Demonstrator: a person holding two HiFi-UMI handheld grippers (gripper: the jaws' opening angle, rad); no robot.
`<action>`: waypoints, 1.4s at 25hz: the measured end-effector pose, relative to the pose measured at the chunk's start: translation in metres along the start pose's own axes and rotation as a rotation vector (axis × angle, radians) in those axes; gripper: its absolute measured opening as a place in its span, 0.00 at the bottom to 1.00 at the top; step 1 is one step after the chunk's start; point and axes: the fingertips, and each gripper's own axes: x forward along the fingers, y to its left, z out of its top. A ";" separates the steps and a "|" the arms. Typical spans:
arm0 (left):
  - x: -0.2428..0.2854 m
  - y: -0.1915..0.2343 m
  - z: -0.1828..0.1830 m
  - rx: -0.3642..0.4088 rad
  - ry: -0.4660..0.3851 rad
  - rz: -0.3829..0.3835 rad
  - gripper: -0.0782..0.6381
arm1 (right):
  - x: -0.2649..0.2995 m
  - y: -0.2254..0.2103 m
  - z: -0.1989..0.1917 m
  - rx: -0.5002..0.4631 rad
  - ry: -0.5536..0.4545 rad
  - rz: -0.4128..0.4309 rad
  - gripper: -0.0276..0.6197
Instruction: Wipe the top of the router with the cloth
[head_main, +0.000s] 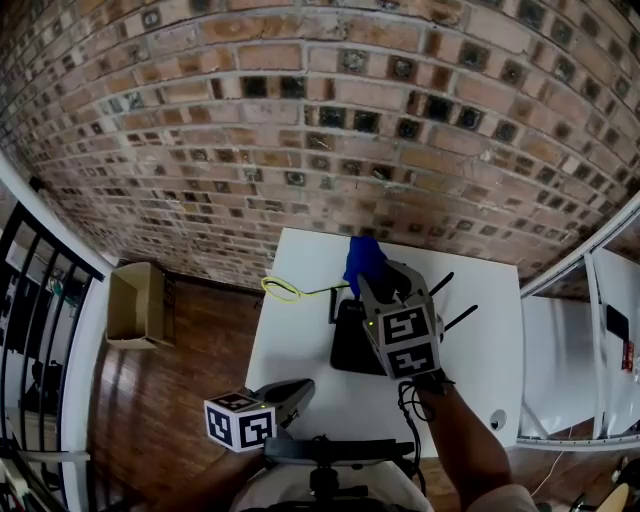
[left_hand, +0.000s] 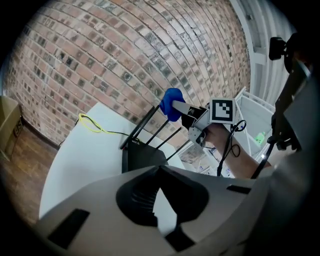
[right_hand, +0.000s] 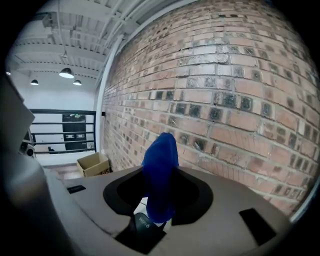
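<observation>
A black router (head_main: 355, 342) with thin antennas lies on the white table (head_main: 290, 330). My right gripper (head_main: 372, 283) hangs in the air over the router's far end, shut on a blue cloth (head_main: 362, 260). In the right gripper view the cloth (right_hand: 160, 170) stands bunched between the jaws, and the router (right_hand: 142, 222) shows just below it. The left gripper view shows the router (left_hand: 140, 152), the cloth (left_hand: 172, 102) and the right gripper (left_hand: 183, 108) above it. My left gripper (head_main: 292, 392) rests low at the table's near edge, its jaws together with nothing in them.
A yellow cable (head_main: 285, 291) loops on the table's far left and runs to the router. A brick wall (head_main: 320, 120) rises right behind the table. A cardboard box (head_main: 135, 303) sits on the wooden floor at left, by a black railing (head_main: 30, 300). White furniture (head_main: 560, 360) stands at right.
</observation>
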 end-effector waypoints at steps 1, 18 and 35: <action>0.000 0.000 0.000 0.001 -0.002 0.001 0.14 | 0.002 0.002 0.001 -0.010 0.002 0.007 0.25; -0.010 0.010 -0.001 -0.027 -0.030 0.015 0.14 | 0.054 0.022 -0.027 0.051 0.089 0.092 0.25; -0.004 0.011 0.000 -0.028 -0.012 0.012 0.14 | 0.063 0.018 -0.091 0.141 0.251 0.052 0.25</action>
